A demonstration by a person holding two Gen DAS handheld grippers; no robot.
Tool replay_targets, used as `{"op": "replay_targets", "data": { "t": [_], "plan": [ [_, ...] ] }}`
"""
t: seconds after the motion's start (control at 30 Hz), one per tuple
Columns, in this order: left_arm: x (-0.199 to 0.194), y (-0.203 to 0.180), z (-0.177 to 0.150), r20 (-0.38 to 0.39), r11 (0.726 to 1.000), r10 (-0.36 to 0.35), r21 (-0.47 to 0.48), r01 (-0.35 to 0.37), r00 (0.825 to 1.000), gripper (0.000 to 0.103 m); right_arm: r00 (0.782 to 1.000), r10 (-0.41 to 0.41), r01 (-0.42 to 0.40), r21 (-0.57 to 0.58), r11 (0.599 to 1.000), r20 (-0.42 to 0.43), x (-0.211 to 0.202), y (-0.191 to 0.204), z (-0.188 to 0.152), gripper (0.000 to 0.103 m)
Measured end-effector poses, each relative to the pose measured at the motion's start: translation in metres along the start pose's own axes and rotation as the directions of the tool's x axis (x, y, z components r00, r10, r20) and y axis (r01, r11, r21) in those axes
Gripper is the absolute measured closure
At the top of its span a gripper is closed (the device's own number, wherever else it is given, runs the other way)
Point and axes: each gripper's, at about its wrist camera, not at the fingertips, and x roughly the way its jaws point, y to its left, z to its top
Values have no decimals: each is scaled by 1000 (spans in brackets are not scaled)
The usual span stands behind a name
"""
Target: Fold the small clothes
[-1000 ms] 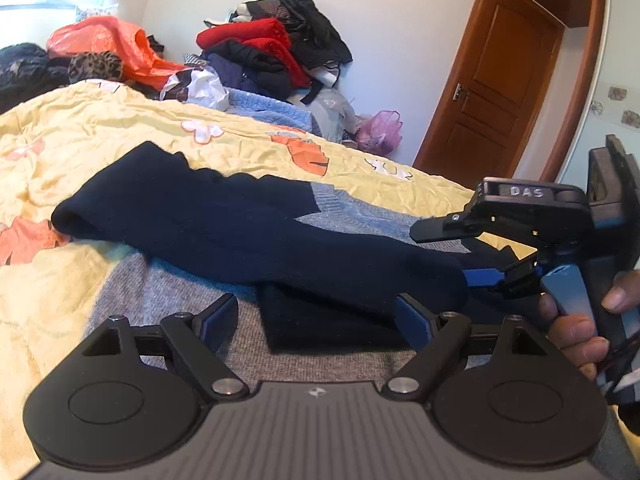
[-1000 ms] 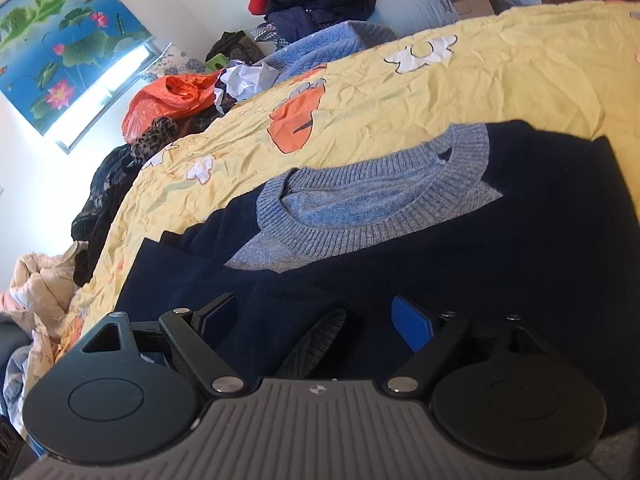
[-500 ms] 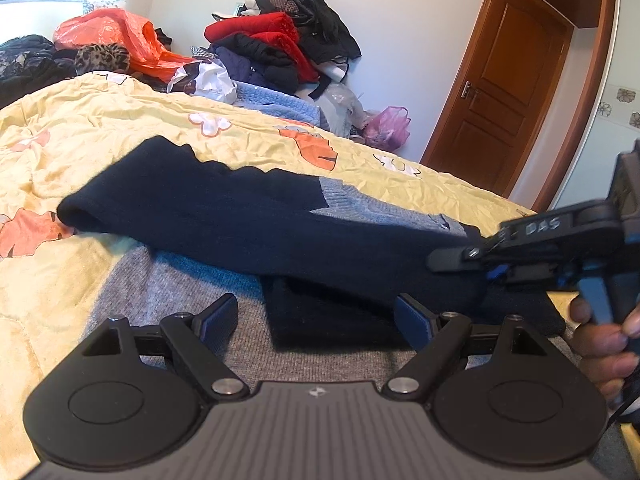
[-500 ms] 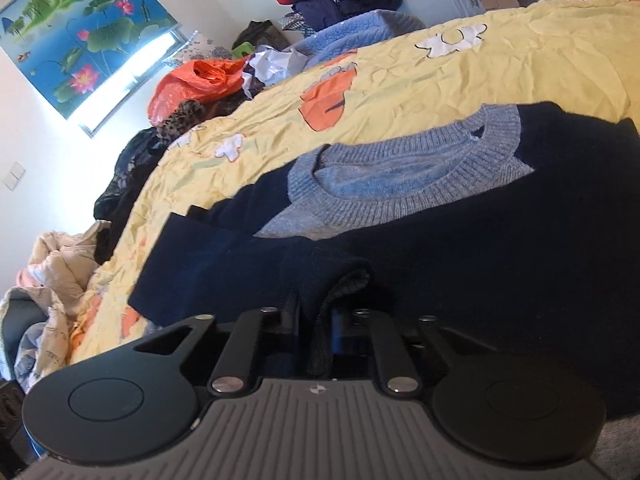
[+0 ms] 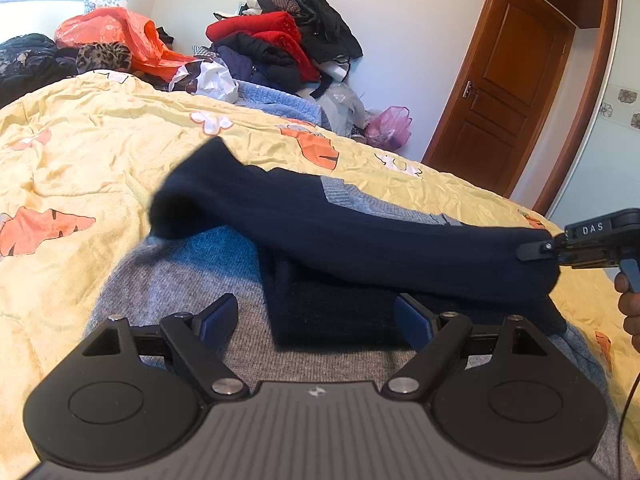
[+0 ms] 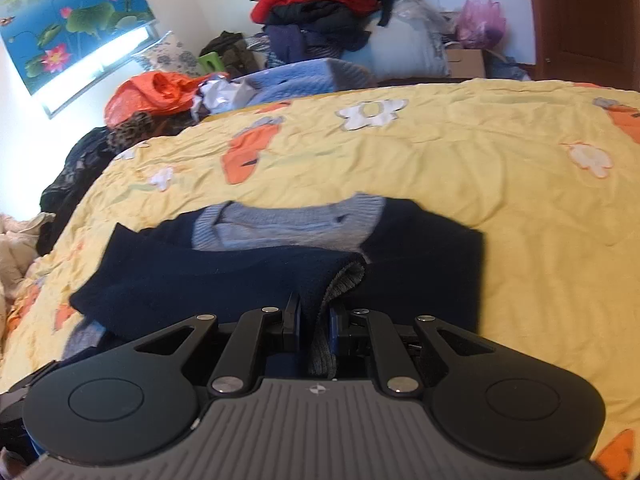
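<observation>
A navy and grey knit sweater lies on the yellow bedspread. Its navy sleeve is lifted and stretched across the body, with the grey cuff pinched in my right gripper, which is shut on it. In the left wrist view that gripper holds the sleeve end at the right, a hand behind it. My left gripper hovers open over the sweater's grey lower part, nothing between its fingers. The grey neckline shows beyond the sleeve.
A heap of red, black and blue clothes is piled beyond the bed's far edge, with an orange bag to its left. A wooden door stands at the right. Bare bedspread surrounds the sweater.
My right gripper shut on the sleeve cuff, then lifted and pulled it to the right across the sweater. The sleeve's far end slid right over the bedspread. The left gripper stayed put.
</observation>
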Motion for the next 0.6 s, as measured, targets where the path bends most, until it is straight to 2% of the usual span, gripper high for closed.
{"op": "replay_targets", "data": {
  "t": [0.33, 0.5, 0.57, 0.6],
  "plan": [
    [0, 0, 0, -1, 1000, 1, 0, -1, 1000, 17, 995, -100, 101, 36, 994, -12, -10, -51, -5, 83],
    [0, 0, 0, -2, 1000, 1, 0, -1, 1000, 17, 993, -113, 114, 40, 993, -23, -2, -55, -11, 83],
    [0, 0, 0, -2, 1000, 2, 2, -2, 1000, 17, 993, -114, 114, 54, 992, -15, 3, -56, -13, 79],
    [0, -1, -1, -5, 1000, 5, 8, -5, 1000, 17, 993, -116, 117, 72, 991, -6, 4, -56, -14, 70]
  ]
}}
